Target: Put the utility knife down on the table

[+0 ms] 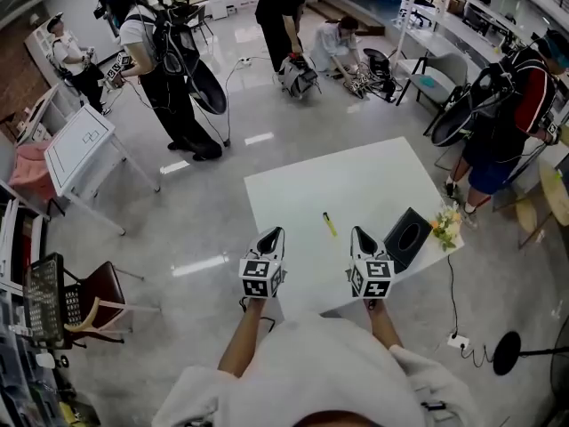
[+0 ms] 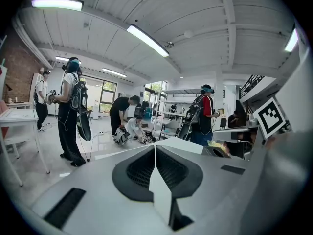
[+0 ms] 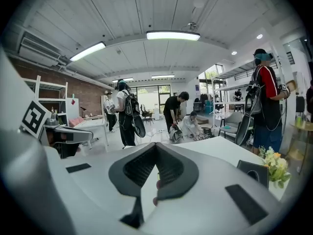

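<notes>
The utility knife (image 1: 330, 224), a slim yellow one, lies flat on the white table (image 1: 356, 181), near its front middle. Neither gripper touches it. My left gripper (image 1: 274, 233) hovers at the table's front left edge, left of the knife, jaws pressed together with nothing between them. My right gripper (image 1: 357, 233) hovers just right of the knife, also shut and empty. In the left gripper view the left gripper (image 2: 155, 148) shows its jaws meeting in a thin line; in the right gripper view the right gripper (image 3: 156, 146) looks the same. The knife is hidden in both gripper views.
A black box (image 1: 407, 237) with a round hole and a small bunch of flowers (image 1: 446, 228) sit at the table's right front corner. Several people stand or crouch around the room beyond the table. A chair (image 1: 98, 296) stands at the left.
</notes>
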### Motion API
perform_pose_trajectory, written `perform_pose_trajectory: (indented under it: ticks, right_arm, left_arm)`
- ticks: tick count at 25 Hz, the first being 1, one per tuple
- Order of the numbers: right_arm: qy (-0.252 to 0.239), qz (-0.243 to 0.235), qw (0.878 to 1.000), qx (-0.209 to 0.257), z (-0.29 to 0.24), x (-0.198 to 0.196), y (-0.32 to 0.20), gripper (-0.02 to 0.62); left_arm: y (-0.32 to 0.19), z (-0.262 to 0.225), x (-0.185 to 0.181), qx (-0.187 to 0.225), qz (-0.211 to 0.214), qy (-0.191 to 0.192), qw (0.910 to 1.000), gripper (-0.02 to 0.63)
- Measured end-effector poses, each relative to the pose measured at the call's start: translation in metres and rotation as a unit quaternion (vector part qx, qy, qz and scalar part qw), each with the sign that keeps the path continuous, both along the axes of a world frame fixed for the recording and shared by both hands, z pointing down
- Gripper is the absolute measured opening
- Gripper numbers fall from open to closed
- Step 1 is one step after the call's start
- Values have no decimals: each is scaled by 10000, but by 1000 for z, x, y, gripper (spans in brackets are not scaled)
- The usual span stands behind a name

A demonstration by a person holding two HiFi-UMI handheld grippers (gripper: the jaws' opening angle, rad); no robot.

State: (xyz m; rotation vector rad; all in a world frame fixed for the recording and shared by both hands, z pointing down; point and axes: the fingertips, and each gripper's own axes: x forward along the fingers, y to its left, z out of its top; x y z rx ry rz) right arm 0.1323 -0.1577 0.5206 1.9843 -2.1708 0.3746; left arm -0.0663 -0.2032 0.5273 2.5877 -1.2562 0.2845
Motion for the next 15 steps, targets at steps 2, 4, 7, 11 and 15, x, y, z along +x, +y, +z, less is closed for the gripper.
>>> perform_pose_trajectory:
  ticks: [2,4,7,11,15]
  right_arm:
    - [50,13,10000,11,-2,2,0,31]
    - [60,26,10000,9,-4,3,0,31]
    - [63,52,10000,-19,-3,3,2,31]
    - [61,82,9999,-61,0,7,4,31]
    - [75,86,9999,-78,4,10,4,31]
  left_arm:
    - [0,0,1,-10,9,-1,10000,25]
    - [-1,-1,2,-6,14,15,10000,25]
    - [1,-3,2,-7,45,18,10000,25]
    - [0,-3,6,4,71,20,10000,25]
    - [-1,-3,11,26,70,29,10000,25]
